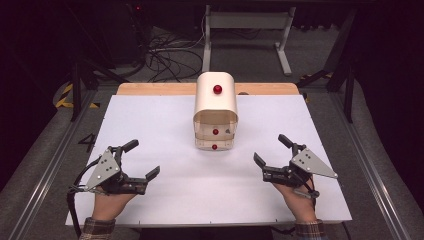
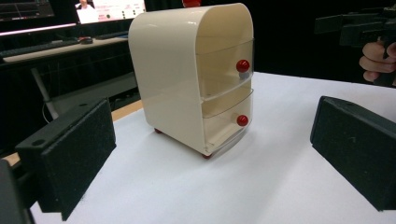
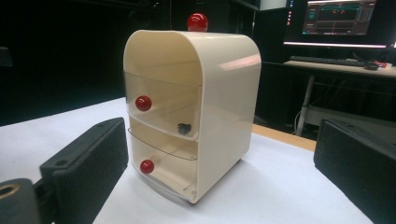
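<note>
A cream drawer cabinet (image 1: 215,105) stands upright at the middle of the white table (image 1: 150,125), with a red ball (image 1: 217,89) on top. Its two clear drawers, each with a red knob, are pushed in: upper drawer (image 3: 163,109), lower drawer (image 3: 163,163). A small dark object (image 3: 184,128) lies in the upper drawer. My left gripper (image 1: 143,159) rests open near the front left, and its pads (image 2: 70,158) hold nothing. My right gripper (image 1: 271,150) rests open at the front right with its jaws wide, and its pads (image 3: 88,163) are empty. Both grippers point at the cabinet from a distance.
A wooden strip (image 1: 160,88) borders the table's far edge. Beyond it on the floor are cables (image 1: 170,60) and a white desk frame (image 1: 245,30). Metal rails (image 1: 50,165) run along both sides of the table. Monitors (image 3: 341,18) glow in the dark background.
</note>
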`<state>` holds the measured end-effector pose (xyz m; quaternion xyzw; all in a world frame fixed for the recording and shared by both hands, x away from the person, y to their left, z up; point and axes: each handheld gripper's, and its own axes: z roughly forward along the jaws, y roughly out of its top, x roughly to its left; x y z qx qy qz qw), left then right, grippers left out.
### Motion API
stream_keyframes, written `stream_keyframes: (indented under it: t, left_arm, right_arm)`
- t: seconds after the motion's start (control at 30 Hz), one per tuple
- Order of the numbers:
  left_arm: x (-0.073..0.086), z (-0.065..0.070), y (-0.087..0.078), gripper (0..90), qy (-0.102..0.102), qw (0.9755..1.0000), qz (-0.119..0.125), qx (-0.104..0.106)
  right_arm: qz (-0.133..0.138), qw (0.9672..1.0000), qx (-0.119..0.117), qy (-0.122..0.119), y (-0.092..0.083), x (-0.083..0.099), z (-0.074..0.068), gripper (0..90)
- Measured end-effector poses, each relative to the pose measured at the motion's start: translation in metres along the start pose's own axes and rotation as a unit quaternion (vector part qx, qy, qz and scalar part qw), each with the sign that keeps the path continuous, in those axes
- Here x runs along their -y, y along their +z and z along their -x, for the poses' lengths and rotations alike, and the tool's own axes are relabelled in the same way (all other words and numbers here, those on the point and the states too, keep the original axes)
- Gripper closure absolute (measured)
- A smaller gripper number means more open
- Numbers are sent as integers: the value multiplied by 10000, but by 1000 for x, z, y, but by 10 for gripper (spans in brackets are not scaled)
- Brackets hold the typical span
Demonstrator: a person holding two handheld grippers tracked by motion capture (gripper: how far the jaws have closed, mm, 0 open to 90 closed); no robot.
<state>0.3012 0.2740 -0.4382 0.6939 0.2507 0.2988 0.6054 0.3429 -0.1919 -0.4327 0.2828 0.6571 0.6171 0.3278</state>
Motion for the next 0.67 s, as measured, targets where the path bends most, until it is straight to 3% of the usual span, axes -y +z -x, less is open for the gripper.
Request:
stream_keyframes:
  t: [0.17,0.67]
  left_arm:
    - [1,-1,-1,7,-30,10000,46,14]
    - [4,-1,-1,5,-41,10000,16,5]
  right_arm:
    - [6,9999,-110,24,0,1,0,3]
    - [50,9999,-137,24,-3,0,2,1]
